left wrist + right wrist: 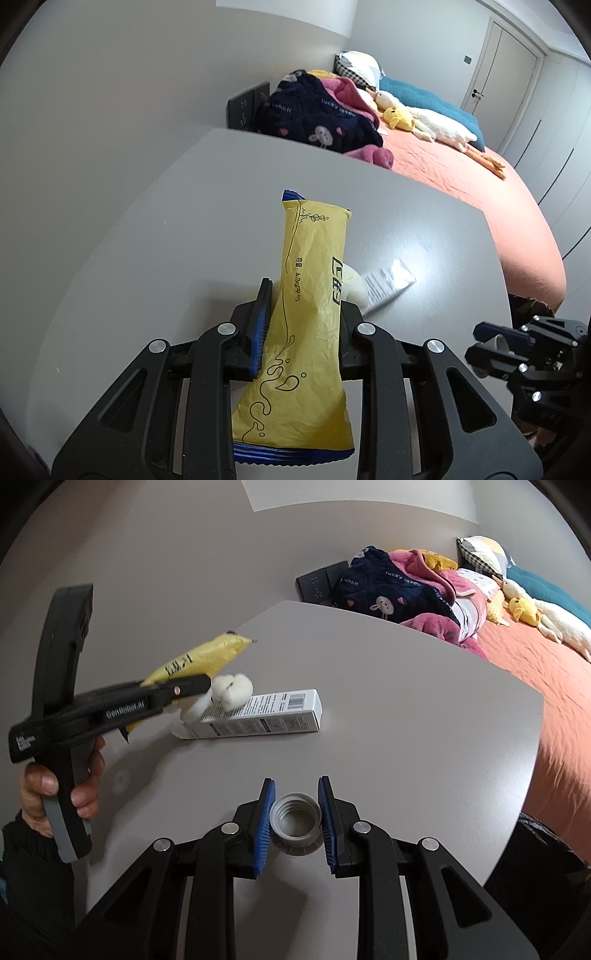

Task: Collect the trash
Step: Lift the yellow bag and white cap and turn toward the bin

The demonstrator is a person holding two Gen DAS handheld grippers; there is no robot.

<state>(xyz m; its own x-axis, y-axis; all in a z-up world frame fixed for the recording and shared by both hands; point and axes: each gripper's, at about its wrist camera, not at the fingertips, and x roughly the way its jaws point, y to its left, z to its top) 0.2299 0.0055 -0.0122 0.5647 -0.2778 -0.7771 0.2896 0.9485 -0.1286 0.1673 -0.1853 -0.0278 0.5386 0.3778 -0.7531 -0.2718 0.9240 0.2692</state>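
Two grippers are in use, each clamped on one piece of trash above a grey tabletop (pixel 406 709).

Right gripper (pixel 296 821): its blue ribbed pads (pixel 263 825) press on either side of a grey threaded plastic bottle cap (pixel 294 823), open side facing the camera. The jaws stand narrow, closed on the cap, which is held clear of the table.

Left gripper (pixel 301 325): its jaws are pinched on a yellow crinkled snack wrapper with blue serrated ends (pixel 306 314), gripped about mid-length. The wrapper stands nearly upright between the fingers, one end rising past the fingertips, the other hanging back toward the camera. In the right wrist view this gripper sits to the left and forward of the right one, carried by a person's hand (pixel 59 779) in a dark sleeve.

Just beyond the left fingertips, on the table, lies a white rectangular carton with printed text and a barcode (pixel 258 716), flat on its side, flap open. A wad of white cotton wool (pixel 231 690) rests against the carton's near end; whether it touches the wrapper cannot be told.

Farther off, past the table's edge, stands a bed with an orange cover (pixel 461 192). On it lie a heap of navy and pink fleece clothing (pixel 321 114), a small yellow plush duck (pixel 397 118), a long white plush goose (pixel 432 125), a teal cushion (pixel 424 96) and a checked pillow (pixel 360 68). A white door (pixel 506 62) closes the far wall.
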